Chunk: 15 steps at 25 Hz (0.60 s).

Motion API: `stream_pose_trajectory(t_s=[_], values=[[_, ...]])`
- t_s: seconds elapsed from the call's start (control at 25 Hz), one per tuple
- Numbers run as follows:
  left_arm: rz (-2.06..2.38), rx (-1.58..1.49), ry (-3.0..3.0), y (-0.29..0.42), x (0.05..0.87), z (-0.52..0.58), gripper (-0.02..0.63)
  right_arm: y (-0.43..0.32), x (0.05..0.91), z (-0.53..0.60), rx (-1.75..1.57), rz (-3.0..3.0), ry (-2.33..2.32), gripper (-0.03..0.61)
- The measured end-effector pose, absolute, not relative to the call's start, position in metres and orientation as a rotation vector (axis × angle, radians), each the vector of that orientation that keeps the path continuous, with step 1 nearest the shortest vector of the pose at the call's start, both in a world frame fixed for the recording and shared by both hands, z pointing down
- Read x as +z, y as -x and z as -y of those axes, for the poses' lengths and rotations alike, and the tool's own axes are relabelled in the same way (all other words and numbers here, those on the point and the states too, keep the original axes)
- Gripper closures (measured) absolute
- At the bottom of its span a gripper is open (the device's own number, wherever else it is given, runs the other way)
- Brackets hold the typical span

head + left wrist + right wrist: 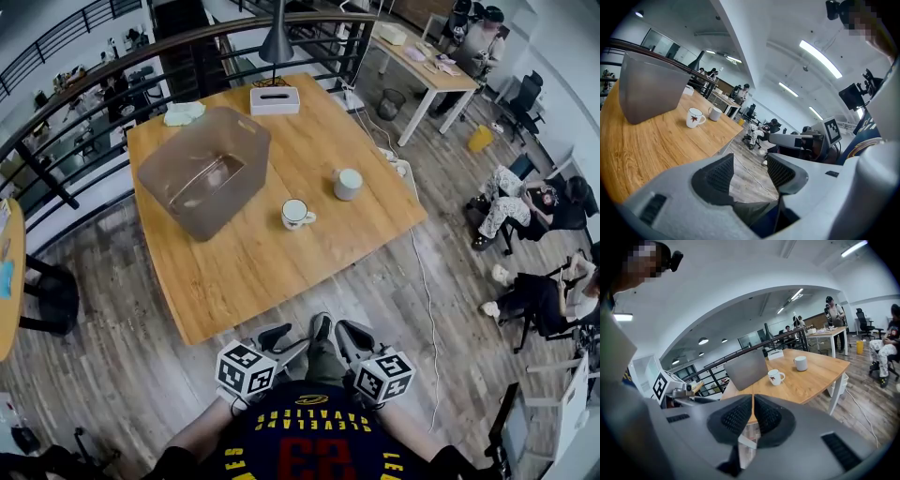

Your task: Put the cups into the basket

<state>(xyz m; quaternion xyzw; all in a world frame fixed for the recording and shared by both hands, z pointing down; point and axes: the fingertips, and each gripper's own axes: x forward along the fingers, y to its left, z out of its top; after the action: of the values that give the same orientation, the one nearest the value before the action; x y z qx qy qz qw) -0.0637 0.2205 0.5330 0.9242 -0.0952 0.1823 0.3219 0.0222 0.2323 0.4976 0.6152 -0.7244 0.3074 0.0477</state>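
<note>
Jaws on the left gripper (pixel 278 339) are standing apart with nothing between them as I am holding it short of the near edge of the wooden surface (pixel 253 272). The right gripper (pixel 349 336) is hovering just beside it, jaws pressed together and empty. Out on the surface, the white mug (pixel 296 213) with a red mark is standing near the basket (pixel 246 155), to its right. The grey cup (pixel 348 184) is sitting a little farther right and back. A tissue box (pixel 275 99) is resting at the far edge.

Bright even indoor light, ceiling strip lights (pixel 820 58) glaring, strong fisheye curving edges, dark vignetted corners
</note>
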Motion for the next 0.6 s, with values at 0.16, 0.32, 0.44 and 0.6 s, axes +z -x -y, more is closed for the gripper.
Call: stream_pose_trajectory(t_s=[0.16,0.32,0.44,0.6], values=[[0.279,0.497,-2.412,0.06,0.54,-0.204,0.38,-0.029,0.502,-0.213,0.951,2.229,-1.859,0.557],[0.323,0.502,-2.405,0.049,0.543,-0.178,0.38,-0.042,0.505,-0.186,0.949,2.258,-1.829,0.557],[0.342,0.5,-2.406,0.034,0.543,-0.157,0.38,-0.055,0.504,-0.163,0.937,2.279,-1.803,0.557],[0.349,0.5,-2.405,0.005,0.546,-0.131,0.38,-0.081,0.507,-0.136,0.952,2.29,-1.787,0.557]])
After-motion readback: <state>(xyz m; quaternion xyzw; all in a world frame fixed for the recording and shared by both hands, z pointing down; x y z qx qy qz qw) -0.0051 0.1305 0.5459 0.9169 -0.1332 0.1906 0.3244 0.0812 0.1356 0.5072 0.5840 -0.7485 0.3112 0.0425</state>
